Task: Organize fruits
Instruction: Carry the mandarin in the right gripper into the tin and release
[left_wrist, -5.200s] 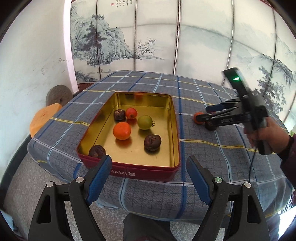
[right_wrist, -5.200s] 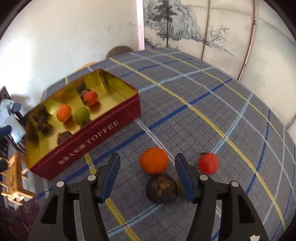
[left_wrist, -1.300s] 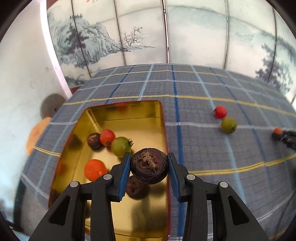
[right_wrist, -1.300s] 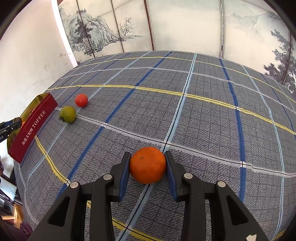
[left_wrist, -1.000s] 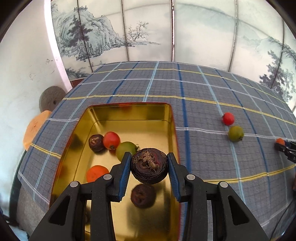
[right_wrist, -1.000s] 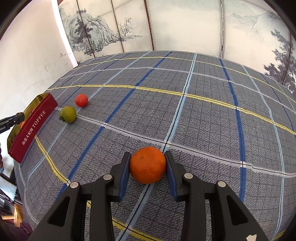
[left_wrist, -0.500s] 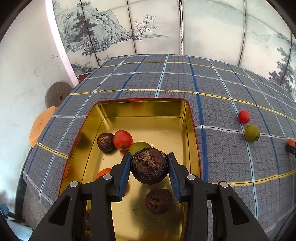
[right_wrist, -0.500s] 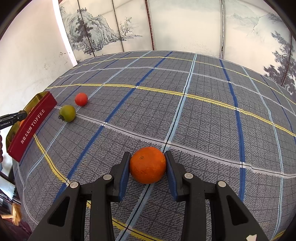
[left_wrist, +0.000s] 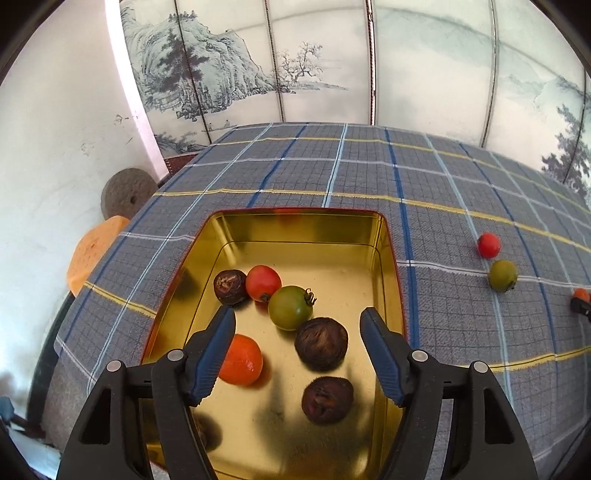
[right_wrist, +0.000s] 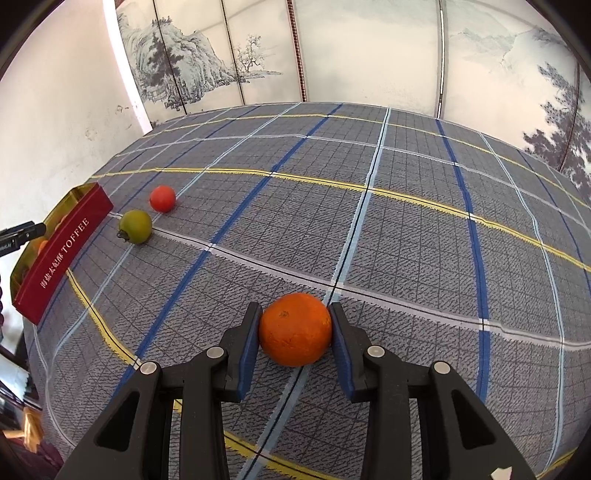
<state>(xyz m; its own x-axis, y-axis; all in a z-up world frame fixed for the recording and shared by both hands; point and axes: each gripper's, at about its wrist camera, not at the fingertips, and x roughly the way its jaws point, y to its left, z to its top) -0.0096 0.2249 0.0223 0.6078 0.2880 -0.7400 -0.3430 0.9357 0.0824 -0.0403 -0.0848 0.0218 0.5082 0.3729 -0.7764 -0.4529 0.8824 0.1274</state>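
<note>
With the left gripper (left_wrist: 297, 354), jaws just opened, empty over the tin (left_wrist: 388, 266), the right gripper (right_wrist: 294, 338) should lift its clamped orange (right_wrist: 294, 334) straight up before carrying it left.

A dark fruit (left_wrist: 207, 434) in the tin (left_wrist: 295, 225) is largely hidden behind the left gripper's fingers (left_wrist: 212, 354). At the right edge, an orange (left_wrist: 580, 294) is cut off. The tin's contents are barely discernible from the right wrist view.

I see both views bright with daylight and sharp; the gold tin (left_wrist: 384, 258) mirrors fruit and shows glare along its walls; soft shadows pool beneath fruit inside it; fisheye bending curves the tablecloth (right_wrist: 406, 229) around it.
</note>
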